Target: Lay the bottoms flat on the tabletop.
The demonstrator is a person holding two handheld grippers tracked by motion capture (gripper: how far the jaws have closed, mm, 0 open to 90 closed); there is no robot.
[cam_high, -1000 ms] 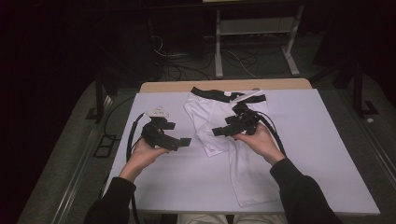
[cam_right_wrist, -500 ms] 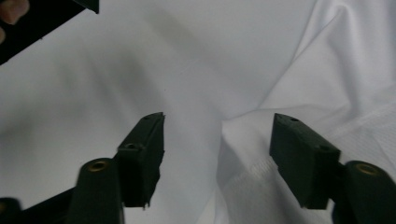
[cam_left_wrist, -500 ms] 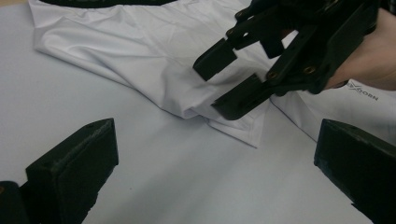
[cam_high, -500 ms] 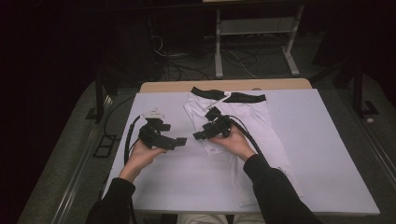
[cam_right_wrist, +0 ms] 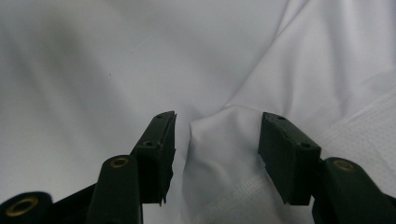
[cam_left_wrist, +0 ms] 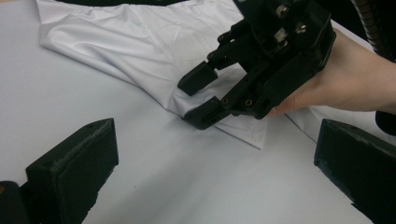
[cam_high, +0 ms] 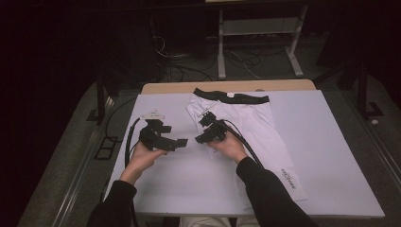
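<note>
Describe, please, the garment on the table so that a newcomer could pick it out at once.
On the pale table, the garment lies flat right of centre, running from the far edge toward the person. It is white stretch shorts with a black waistband at the far end and small dark lettering near the hem of one leg.

The white garment [cam_high: 257,127] is partly hidden under the right hand [cam_high: 231,144] and sleeve; its small printed logo is unreadable.

Small dark print on white garment [cam_high: 289,178], illegible.
</note>
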